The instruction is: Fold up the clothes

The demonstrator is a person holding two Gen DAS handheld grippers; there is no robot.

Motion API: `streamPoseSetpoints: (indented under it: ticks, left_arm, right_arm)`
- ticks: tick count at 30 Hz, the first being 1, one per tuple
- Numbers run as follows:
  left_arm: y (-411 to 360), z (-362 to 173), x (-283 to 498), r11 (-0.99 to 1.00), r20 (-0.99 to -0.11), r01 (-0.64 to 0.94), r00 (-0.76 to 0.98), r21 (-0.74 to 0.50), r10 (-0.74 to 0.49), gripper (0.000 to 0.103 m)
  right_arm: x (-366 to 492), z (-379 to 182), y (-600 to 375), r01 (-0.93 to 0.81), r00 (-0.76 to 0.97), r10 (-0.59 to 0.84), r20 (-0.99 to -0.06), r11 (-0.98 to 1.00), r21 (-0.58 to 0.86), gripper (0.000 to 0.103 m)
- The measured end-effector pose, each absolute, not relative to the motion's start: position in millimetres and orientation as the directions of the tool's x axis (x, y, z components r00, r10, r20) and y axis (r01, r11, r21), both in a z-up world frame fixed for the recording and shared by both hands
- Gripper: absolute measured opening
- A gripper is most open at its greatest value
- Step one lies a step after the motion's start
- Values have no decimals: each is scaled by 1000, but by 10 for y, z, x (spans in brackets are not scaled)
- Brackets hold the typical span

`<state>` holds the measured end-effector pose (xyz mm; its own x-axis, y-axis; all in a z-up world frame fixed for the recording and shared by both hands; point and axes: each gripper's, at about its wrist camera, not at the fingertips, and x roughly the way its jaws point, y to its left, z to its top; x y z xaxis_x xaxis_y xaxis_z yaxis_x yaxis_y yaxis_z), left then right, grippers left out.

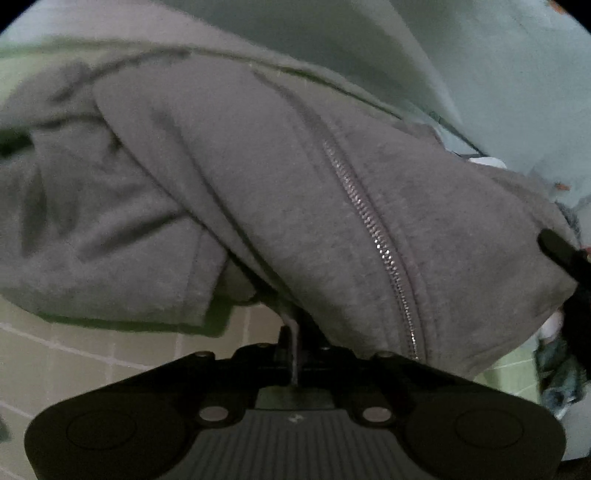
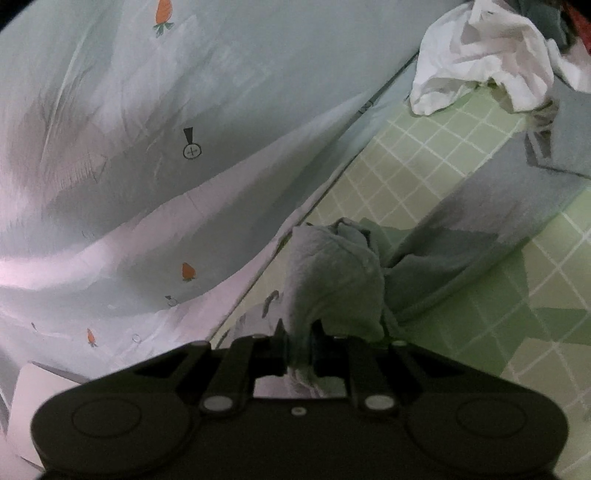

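Observation:
A grey zip-up sweatshirt [image 1: 258,177] fills the left wrist view, lifted and draped, its silver zipper [image 1: 373,236] running down the middle. My left gripper [image 1: 293,343] is shut on its lower edge. In the right wrist view my right gripper [image 2: 299,347] is shut on a bunched grey corner of the same sweatshirt [image 2: 332,280], whose fabric trails to the right over the green checked sheet [image 2: 399,177]. The right gripper's black tip [image 1: 557,247] shows at the right edge of the left wrist view.
A pale quilt with carrot prints [image 2: 147,147] lies bunched on the left. A crumpled white garment [image 2: 480,55] sits at the top right beside darker clothes [image 2: 569,22]. A patterned blue-green cloth [image 1: 557,376] lies at the right edge.

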<state>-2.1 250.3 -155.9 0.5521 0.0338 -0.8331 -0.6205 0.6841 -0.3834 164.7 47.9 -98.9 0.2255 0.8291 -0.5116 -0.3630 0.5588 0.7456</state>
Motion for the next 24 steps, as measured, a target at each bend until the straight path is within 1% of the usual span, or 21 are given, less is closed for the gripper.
streamPoseSetpoints:
  ticks: [3,6,13,15,17,19,20,22,23,24]
  left_arm:
    - [2492,-1315,-158,710,-824,-626,555,-323,115,2]
    - [2510,-994,-402,708,-801,-652,561,-272,209,2]
    - [2382,-235,-1318,614,-723,-767,530,-185,443,3]
    - [2246,-47,-1583,589,-698,-794,508,-151,505,3]
    - [2153,-17,-1774,563,-707,-821,456,-98,541,3]
    - [2158,-177,-1942,513,-758,-853,398,-100,516,3]
    - [2202,-334,-2013,465,-803,-877,364,-124,472,3]
    - [2287,-626,-2158,370,-872,-916,303,-155,385,4]
    - [2319,-729,-2234,336,-887,-929,282,-156,366,3]
    - [2343,-801,-2298,308,-896,-940,260,-148,361,3]
  right_arm:
    - [1570,-890,462,-415,247,814,-527,580,701,11]
    - [1470,-800,396,-432,254,819,-515,572,697,11]
    - [930,-479,274,-519,239,823,-516,557,648,11]
    - [717,-429,274,-567,218,817,-534,551,612,11]
    - [501,-421,296,-620,191,803,-565,545,565,11]
    - [364,-580,399,-660,135,741,-658,563,498,15]
    - [331,-678,424,-664,129,698,-704,588,462,17]
    - [275,-879,466,-665,123,603,-788,640,386,33]
    - [270,-925,437,-667,132,582,-803,651,362,38]
    - [276,-930,384,-667,156,574,-804,662,343,48]
